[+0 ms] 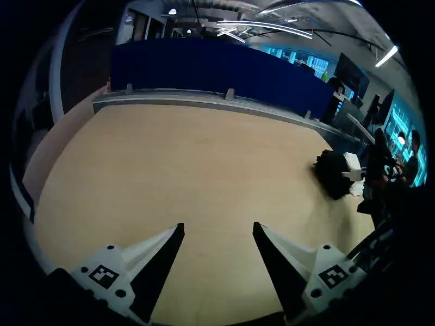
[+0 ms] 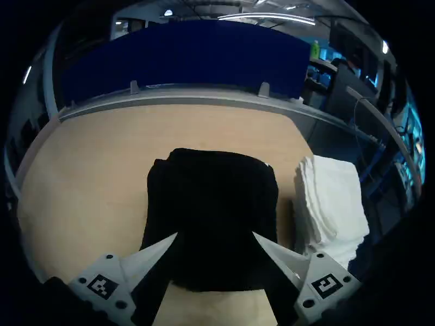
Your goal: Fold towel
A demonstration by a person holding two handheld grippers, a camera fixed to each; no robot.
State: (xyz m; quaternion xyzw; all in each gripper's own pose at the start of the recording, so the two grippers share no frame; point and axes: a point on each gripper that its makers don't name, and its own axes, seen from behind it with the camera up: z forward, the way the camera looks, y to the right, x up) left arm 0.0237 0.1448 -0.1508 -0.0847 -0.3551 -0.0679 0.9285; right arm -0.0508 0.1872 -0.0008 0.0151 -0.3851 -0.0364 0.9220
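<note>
A black towel [image 2: 212, 201], folded into a thick rectangle, lies on the wooden table [image 2: 92, 163] right in front of my right gripper [image 2: 215, 234]. That gripper is open, its two fingertips resting over the towel's near part on either side. In the left gripper view the same black towel [image 1: 331, 174] sits far off at the table's right edge, with a white gripper body [image 1: 352, 164] on it. My left gripper [image 1: 217, 225] is open above bare table [image 1: 179, 157], holding nothing.
A stack of folded white towels [image 2: 329, 206] lies just right of the black one, near the table's right edge. A blue partition [image 1: 217, 68] on a grey rail closes off the far side. A person [image 1: 410, 157] and monitors [image 1: 350, 73] are at the far right.
</note>
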